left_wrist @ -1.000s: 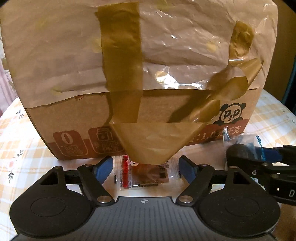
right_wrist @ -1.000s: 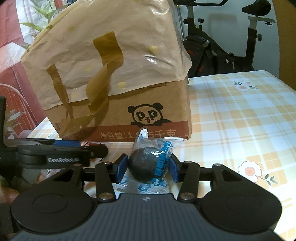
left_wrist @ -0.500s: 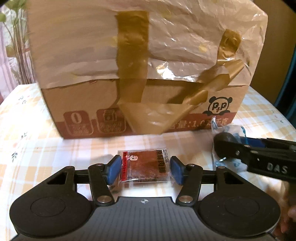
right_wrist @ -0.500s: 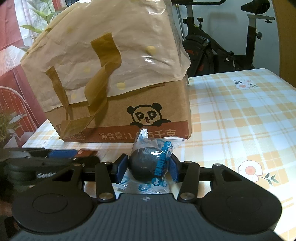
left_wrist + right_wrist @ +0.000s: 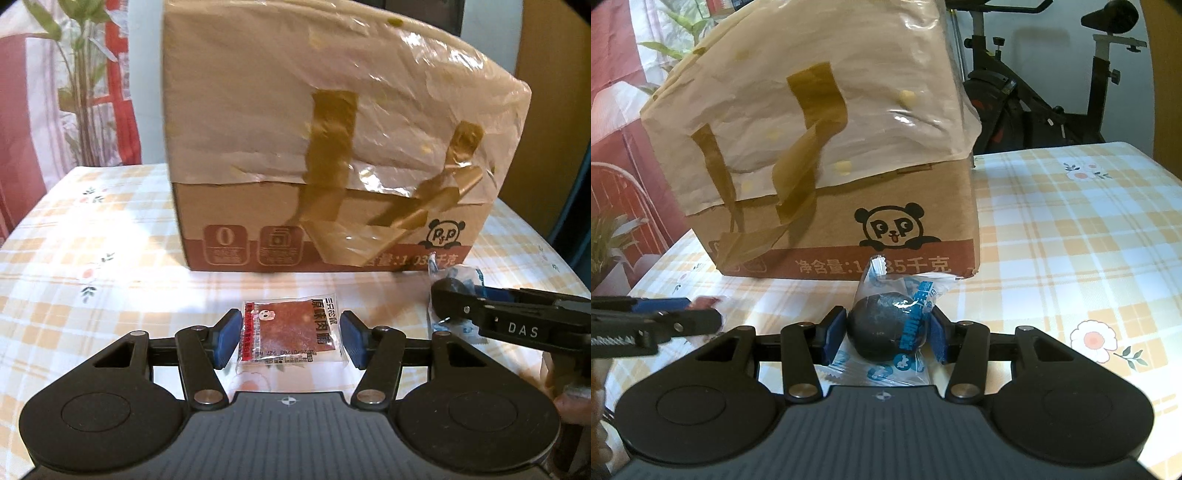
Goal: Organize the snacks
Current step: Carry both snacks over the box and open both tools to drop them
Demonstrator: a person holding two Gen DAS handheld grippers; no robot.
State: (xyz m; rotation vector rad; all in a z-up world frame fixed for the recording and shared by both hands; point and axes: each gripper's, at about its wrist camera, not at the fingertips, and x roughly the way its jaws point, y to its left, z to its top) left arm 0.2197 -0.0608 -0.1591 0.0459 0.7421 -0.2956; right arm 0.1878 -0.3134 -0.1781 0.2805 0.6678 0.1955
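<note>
Left wrist view, left to right: a potted plant (image 5: 79,85) stands beyond the far left edge of the checked tablecloth (image 5: 110,258). My left gripper (image 5: 290,341) is clenched on a flat red jerky packet (image 5: 290,334); both blue pads (image 5: 227,338) press against the packet's clear edges, and it sits level between them, above the cloth, with its printed face up. Behind it stands a cardboard box (image 5: 332,236) with a panda logo, its upper part wrapped in crinkled plastic film (image 5: 406,122) and crossed by brown tape (image 5: 328,147). At the right my right gripper (image 5: 448,299) enters from the side, near the box's lower right corner, with a clear wrapper showing at its tip.

Right wrist view, left to right: the left gripper (image 5: 701,314) reaches in low from the left edge, blurred, a trace of red at its tip. The same cardboard box (image 5: 886,206) fills the centre, standing on the tablecloth (image 5: 1071,240). My right gripper (image 5: 886,332) grasps a dark round snack in a clear blue-printed wrapper (image 5: 886,328); the pads (image 5: 834,334) touch it on either side, and the twisted wrapper end rises in front of the box's red band. I cannot tell whether it touches the cloth. An exercise bike (image 5: 1034,96) stands beyond the table at the right.
</note>
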